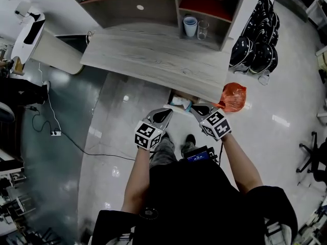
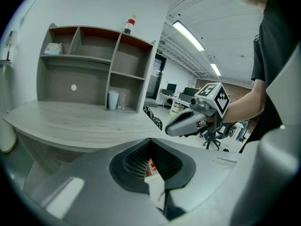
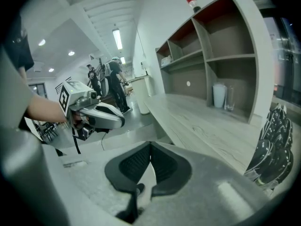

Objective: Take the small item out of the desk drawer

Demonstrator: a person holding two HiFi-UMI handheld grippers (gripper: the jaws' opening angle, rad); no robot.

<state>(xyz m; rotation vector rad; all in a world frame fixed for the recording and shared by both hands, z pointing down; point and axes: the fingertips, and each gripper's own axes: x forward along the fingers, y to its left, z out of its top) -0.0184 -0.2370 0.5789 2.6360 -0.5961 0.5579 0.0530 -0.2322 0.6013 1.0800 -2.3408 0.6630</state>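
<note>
Both closed, the left claw [image 1: 164,114] and right claw [image 1: 196,109] hang side by side near the open desk drawer [image 1: 179,102]

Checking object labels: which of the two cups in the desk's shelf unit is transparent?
The glass, standing just right of the opaque white cup in the head view; it alone is see-through.

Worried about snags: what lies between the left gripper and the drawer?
Nothing: the head view shows only bare floor between the left gripper and the drawer.
</note>
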